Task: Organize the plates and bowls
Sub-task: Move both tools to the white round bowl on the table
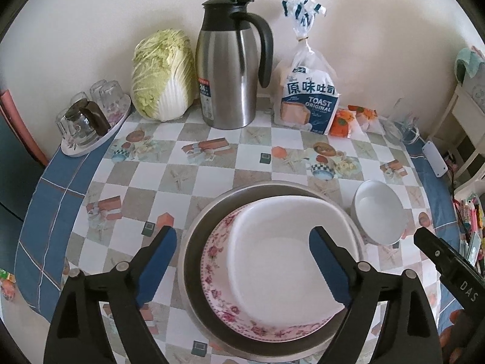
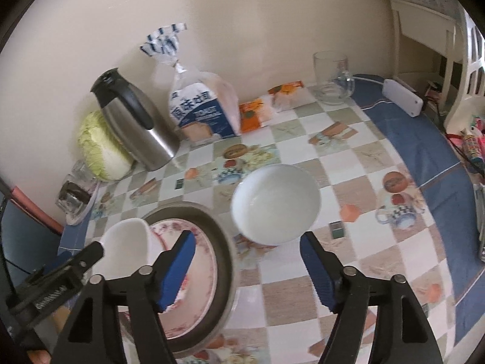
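The left gripper (image 1: 245,268) stands released, its blue pads spread wide and pressing on nothing; one pad lies left of the stacked dishes, the other hangs over the white dish (image 1: 285,251). That white dish rests on the floral plate (image 1: 218,288), which sits inside the metal pan (image 1: 197,261) on the near part of the counter (image 1: 145,182).

The right gripper (image 2: 247,268) is likewise released, with nothing between its pads. The white bowl (image 2: 274,204) stands upright on the counter just right of the metal pan and just beyond the right gripper's tips; whether the bowl's near rim touches the right-hand pad cannot be told from this view, which is slightly blurred.

Along the far wall, from left to right: a tray of upturned glasses (image 1: 91,115), a cabbage (image 1: 163,74), a steel thermos jug (image 1: 232,63), a bag of toast bread (image 1: 309,97), orange snack packets (image 1: 348,121) and a glass mug (image 2: 332,74).
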`<state>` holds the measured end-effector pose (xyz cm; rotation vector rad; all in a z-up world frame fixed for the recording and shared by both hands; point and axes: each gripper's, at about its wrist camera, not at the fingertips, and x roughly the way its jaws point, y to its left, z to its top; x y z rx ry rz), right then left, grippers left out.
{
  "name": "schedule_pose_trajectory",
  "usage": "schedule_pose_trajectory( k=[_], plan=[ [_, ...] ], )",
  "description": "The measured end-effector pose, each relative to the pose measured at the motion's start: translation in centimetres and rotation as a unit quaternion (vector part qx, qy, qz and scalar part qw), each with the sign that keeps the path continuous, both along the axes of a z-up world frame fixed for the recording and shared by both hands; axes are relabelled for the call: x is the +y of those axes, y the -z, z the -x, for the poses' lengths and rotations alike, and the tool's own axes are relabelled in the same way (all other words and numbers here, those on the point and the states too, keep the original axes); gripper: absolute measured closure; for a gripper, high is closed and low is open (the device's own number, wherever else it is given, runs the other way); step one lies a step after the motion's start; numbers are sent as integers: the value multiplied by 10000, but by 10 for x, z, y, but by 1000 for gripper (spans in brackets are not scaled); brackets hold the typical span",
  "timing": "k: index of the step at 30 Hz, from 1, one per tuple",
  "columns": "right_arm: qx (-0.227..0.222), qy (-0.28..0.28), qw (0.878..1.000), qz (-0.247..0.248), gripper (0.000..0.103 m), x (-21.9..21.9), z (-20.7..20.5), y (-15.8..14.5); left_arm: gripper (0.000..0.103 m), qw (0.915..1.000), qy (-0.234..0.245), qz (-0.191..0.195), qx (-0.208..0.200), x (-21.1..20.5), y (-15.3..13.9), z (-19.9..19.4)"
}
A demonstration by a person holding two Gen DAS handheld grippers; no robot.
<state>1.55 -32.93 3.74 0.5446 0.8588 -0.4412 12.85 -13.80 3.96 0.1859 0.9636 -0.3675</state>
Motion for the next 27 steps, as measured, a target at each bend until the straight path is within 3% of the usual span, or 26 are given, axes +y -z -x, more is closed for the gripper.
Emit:
schedule_pose_trajectory(
  k=[11,17,24,27],
  plan=[
    [16,260,9995,-172,13,-34,19,15,9,9993,57,78,-357,-21,-14,19],
    [-16,311,9990,-306,5,-48,22,26,9,9990,299,172,-287,-49,-22,24],
    [-37,419,9982,-436,5,-62,24,38,8,9972,639,179,-339,-94,-35,26],
    [-24,429,9978,-497,5,-67,23,44,8,9962,837,179,-177,-117,-33,23]
  ],
)
